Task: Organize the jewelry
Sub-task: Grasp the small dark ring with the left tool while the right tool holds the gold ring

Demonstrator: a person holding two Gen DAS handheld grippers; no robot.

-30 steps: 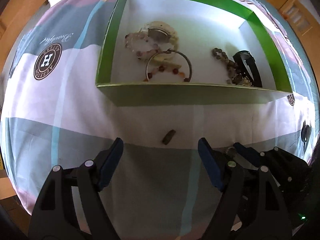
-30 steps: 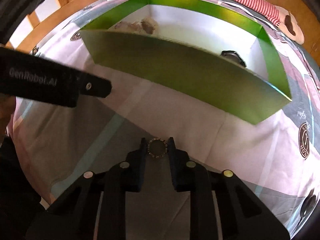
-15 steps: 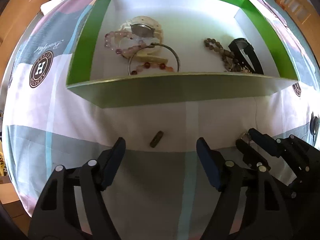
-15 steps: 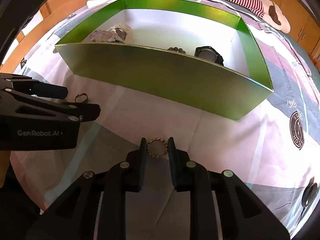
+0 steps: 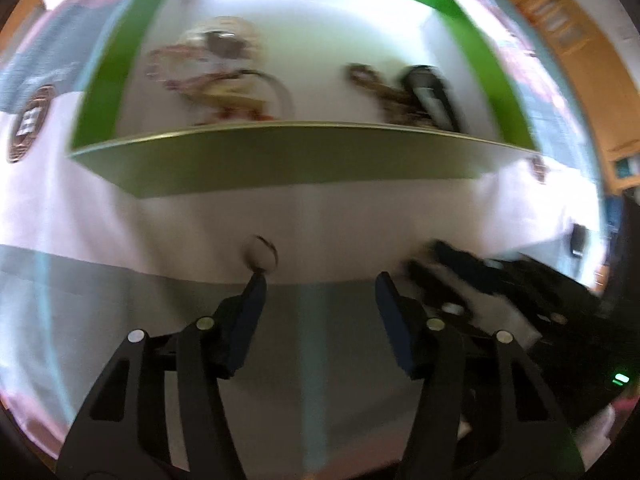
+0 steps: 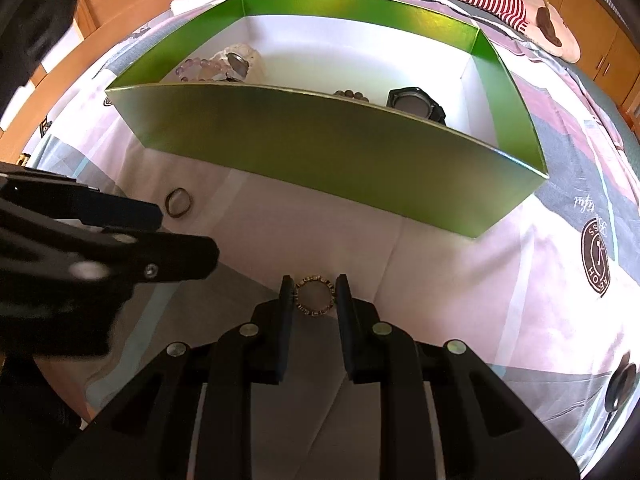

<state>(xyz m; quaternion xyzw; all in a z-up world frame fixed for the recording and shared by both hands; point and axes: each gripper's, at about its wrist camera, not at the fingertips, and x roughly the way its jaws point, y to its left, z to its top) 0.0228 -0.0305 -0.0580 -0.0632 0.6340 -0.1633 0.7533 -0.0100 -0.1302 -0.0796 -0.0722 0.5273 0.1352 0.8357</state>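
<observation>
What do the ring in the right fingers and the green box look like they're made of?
The ring looks like gold-toned metal: it glints, with a band of small dark and pale segments, perhaps stones or engraving. The green box looks like thin glossy card: its walls show a satin sheen, a pale cut edge and a matte white inside.

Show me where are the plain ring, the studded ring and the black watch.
plain ring (image 6: 179, 202): right wrist view, its band.
studded ring (image 6: 314, 280): right wrist view, top of band.
black watch (image 6: 412, 102): right wrist view, its face.

Glossy green card box (image 6: 320, 148), soft printed cloth bedspread (image 6: 440, 264), gold metal ring (image 6: 314, 295).
</observation>
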